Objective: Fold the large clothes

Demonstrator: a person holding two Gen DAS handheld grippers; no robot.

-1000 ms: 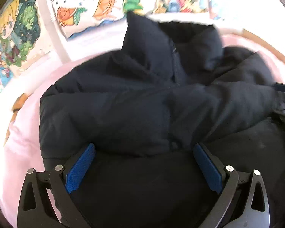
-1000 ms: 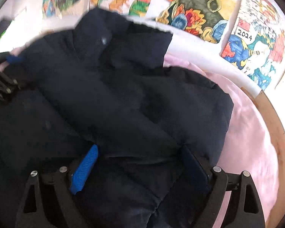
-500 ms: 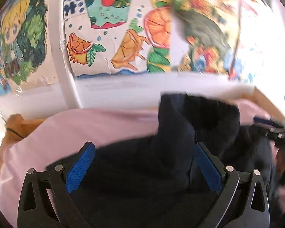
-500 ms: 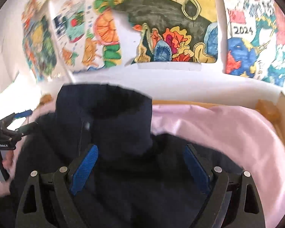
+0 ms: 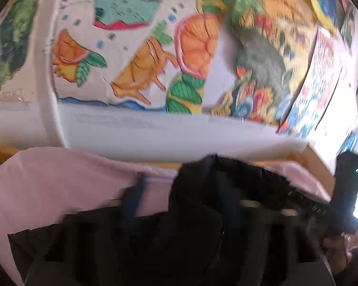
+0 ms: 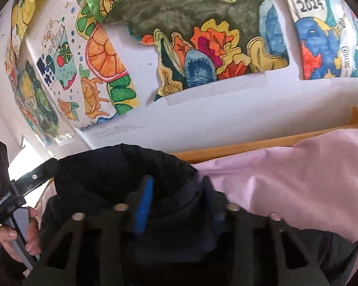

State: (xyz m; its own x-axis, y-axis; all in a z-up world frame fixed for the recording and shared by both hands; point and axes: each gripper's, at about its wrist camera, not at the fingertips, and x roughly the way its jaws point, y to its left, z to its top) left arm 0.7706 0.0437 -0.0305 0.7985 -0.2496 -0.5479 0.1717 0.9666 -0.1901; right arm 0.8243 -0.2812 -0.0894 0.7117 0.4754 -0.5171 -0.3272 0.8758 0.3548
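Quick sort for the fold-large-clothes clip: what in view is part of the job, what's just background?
In the job:
- dark puffer jacket
- right gripper, jaws closing, jacket fabric between them
- left gripper, jaws closing, blurred, jacket between them

Background:
- pink sheet
- wooden bed frame
- painted posters on the wall

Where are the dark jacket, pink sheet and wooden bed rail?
dark jacket [image 6: 121, 171]: right wrist view, raised collar fold.
pink sheet [image 6: 298, 181]: right wrist view, bare stretch right of the jacket.
wooden bed rail [image 6: 250, 146]: right wrist view, top edge.
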